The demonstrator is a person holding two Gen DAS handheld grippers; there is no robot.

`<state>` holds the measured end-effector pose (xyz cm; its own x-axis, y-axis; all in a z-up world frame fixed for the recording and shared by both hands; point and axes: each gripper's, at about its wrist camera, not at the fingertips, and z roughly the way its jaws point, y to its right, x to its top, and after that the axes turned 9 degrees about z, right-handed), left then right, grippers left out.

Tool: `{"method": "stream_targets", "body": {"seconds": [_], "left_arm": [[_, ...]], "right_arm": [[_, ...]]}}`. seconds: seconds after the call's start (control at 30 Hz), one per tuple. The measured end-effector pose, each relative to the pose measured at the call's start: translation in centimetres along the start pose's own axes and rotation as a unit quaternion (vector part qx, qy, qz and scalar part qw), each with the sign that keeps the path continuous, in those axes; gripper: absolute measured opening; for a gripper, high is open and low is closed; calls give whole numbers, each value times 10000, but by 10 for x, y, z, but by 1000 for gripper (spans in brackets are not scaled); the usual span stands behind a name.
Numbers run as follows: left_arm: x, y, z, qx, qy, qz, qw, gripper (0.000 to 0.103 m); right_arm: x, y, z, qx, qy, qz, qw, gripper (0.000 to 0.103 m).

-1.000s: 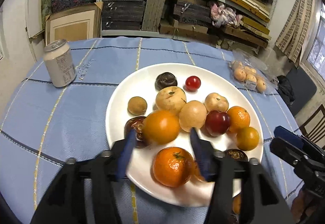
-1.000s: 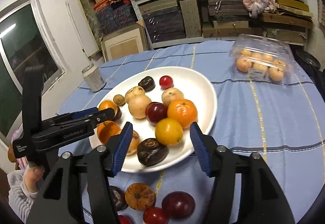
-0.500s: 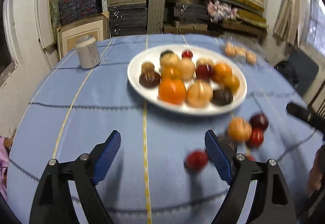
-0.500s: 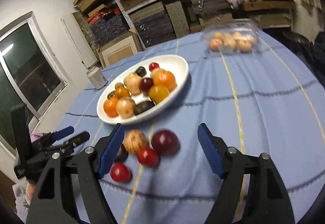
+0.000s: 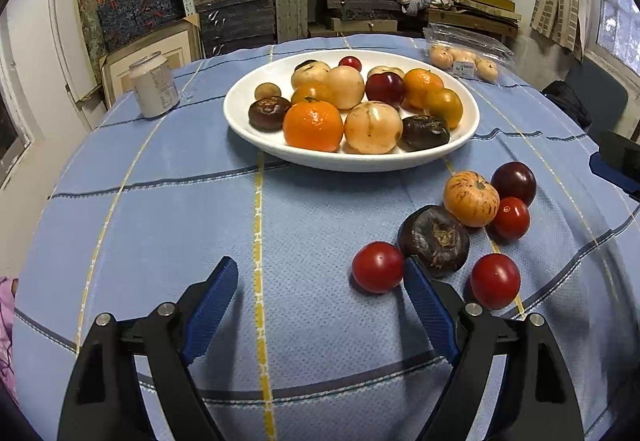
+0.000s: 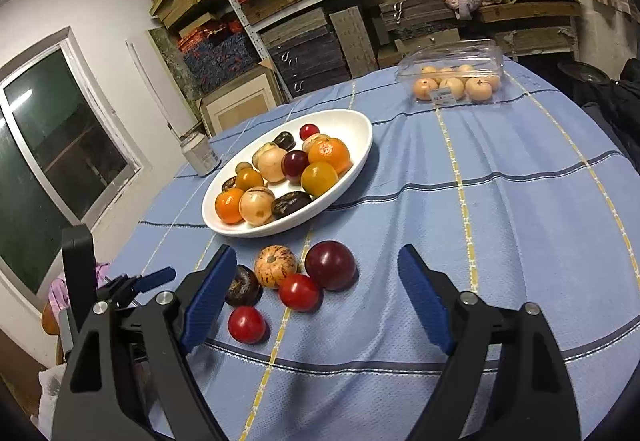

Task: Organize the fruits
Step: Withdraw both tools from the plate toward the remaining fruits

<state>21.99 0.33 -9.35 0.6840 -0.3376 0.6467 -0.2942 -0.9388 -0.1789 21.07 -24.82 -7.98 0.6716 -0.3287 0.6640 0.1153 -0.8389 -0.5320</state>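
A white plate piled with oranges, pale round fruits, plums and dark fruits stands mid-table. Nearer lie loose fruits: a striped orange fruit, a dark plum, a dark brown fruit and three red tomatoes, one just ahead of my left gripper's right fingertip. My left gripper is open and holds nothing. My right gripper hovers low over the same cluster with its jaws opening. The plum and a tomato lie between its fingers, untouched.
A drink can stands left of the plate. A clear plastic box of pale fruits sits at the far right. The blue checked cloth falls away at the near table edge. Stacked shelves fill the back wall.
Both grippers have drawn back from over the plate toward the near table edge and opened wider. The fruits that were between their fingers stay on the plate.
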Motion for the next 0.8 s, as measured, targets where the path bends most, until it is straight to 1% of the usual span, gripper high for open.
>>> {"method": "stream_targets", "body": {"seconds": [0.2,0.27,0.37,0.53,0.7,0.73,0.8], "left_arm": [[5,2,3,75,45,59,9999,85],[6,1,5,26,66,40,10000,85],[6,-2,5,-177,88,9,9998,79],[8,0,6,-235,117,44,9996,75],[10,1,7,-306,147,88,9994,74],[11,3,7,-326,147,118,9993,73],[11,6,9,-350,103,222,9991,60]], "right_arm": [[-5,-8,7,-69,-110,-148,9998,82],[-6,-9,9,-87,-132,-189,9997,82],[-7,-9,9,-100,-148,-192,9997,82],[-8,-9,10,-105,-188,-192,9996,82],[-10,-12,11,-103,-237,-283,9993,82],[-11,-12,11,-96,-241,-291,9992,82],[-11,-13,11,-105,-245,-294,9992,82]]}}
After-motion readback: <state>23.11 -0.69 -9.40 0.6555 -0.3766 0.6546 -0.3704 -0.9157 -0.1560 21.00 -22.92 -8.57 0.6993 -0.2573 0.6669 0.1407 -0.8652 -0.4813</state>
